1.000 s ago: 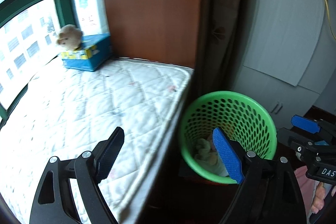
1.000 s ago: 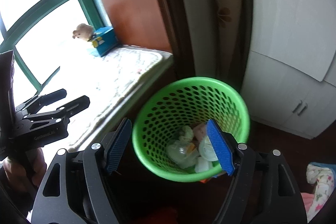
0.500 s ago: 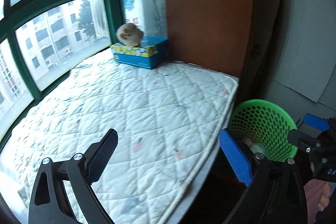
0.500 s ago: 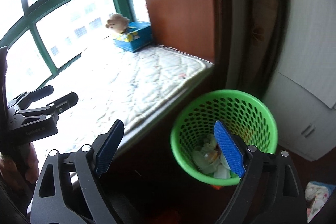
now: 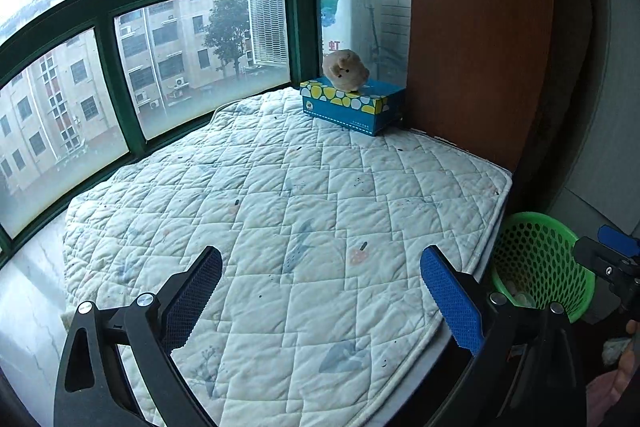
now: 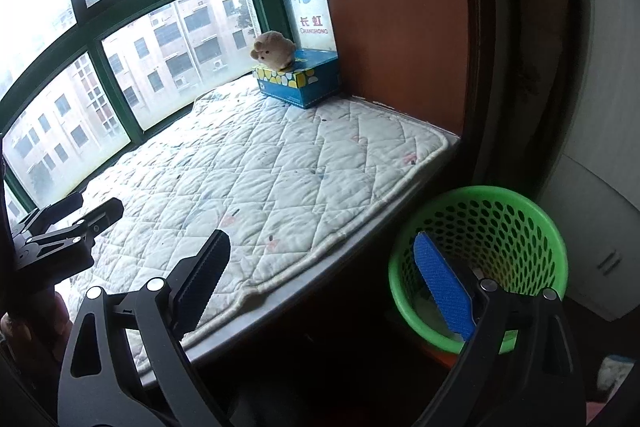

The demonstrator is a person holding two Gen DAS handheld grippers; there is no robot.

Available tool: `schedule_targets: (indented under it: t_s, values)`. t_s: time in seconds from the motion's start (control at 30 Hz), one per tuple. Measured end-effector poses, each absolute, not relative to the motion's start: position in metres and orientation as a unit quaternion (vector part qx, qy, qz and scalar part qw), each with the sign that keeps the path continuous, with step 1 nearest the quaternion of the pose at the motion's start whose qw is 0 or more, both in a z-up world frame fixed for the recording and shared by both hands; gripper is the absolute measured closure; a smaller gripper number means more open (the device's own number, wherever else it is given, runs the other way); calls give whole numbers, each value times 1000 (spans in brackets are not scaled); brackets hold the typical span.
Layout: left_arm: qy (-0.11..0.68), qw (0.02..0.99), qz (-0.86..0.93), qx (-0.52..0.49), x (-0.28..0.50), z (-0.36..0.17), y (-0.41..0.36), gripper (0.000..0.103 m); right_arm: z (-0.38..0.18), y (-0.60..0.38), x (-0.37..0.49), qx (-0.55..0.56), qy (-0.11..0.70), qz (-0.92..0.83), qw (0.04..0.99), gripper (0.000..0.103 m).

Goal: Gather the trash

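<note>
A green perforated trash basket stands on the floor beside the window seat; it also shows in the left wrist view, with pale trash at its bottom. My left gripper is open and empty above the quilted white mat. My right gripper is open and empty, its right finger over the basket's near rim, its left finger over the mat's edge. No loose trash shows on the mat.
A blue tissue box with a small plush toy on it sits at the mat's far corner, by a brown wooden panel. Green-framed windows bound the seat. A white cabinet stands right of the basket.
Both grippers have lifted and swung left, away from the basket and toward the window seat. The basket has slid to the right edge of both views. Both stay open and empty.
</note>
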State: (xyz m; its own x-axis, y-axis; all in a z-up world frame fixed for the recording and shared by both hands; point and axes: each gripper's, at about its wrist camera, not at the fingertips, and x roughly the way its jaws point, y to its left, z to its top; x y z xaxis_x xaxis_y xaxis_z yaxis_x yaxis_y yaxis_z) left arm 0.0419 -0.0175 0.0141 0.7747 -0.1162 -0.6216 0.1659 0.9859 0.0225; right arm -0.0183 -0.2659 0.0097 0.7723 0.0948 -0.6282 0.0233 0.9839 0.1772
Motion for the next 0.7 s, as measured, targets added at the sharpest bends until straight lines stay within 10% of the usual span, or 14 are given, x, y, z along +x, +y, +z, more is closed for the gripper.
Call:
schedule_targets:
  t_s: [0.7]
  values:
    - [323, 945, -55, 21, 24, 12, -1, 7, 10, -245, -29, 74, 330, 35, 940, 9]
